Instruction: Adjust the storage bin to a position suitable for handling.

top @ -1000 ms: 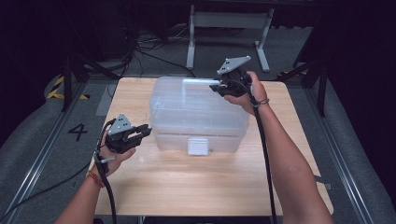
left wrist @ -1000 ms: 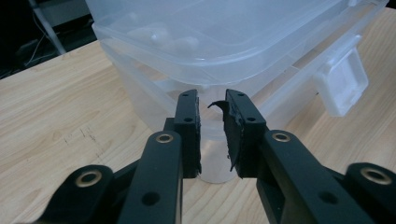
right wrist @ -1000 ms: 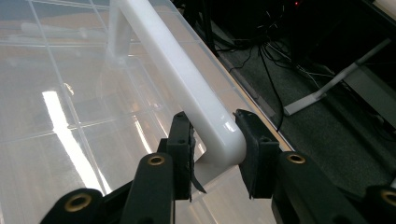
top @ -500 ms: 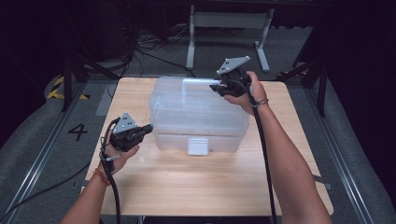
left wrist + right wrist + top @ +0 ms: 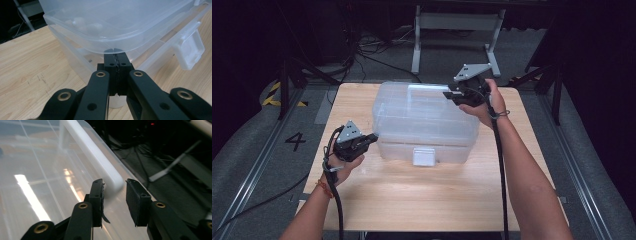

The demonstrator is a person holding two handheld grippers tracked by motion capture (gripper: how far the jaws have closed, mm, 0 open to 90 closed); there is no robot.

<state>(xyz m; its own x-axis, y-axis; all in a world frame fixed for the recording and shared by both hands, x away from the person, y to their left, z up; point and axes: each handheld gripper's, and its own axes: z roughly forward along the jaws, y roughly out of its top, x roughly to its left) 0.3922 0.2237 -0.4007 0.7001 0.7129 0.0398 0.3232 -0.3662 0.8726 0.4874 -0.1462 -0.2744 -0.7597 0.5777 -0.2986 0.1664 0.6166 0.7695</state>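
Jaws of the left gripper [image 5: 116, 56] are pressed together just under the clear box's [image 5: 424, 120] lid rim [image 5: 110, 48]; those of the right gripper [image 5: 115, 191] are spread beside its white handle [image 5: 95, 150]. A "4" [image 5: 295, 141] is marked on the floor.

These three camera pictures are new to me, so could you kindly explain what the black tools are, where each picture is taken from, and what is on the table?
A person sits at a wooden table and holds a two-jawed tool in each hand. The high view looks down from above the person's side. The other two pictures come from small cameras riding on the tools, looking along their black jaws.

On the table stands a clear plastic storage box with a lid, a white latch at the front and a white handle on top.

The left hand-held gripper has its jaws shut together, with nothing between them, and its tips sit just under the lid's rim at the box's left end. The right hand-held gripper is open, its jaws on either side of the end of the handle without pressing on it. Nothing is held yet.
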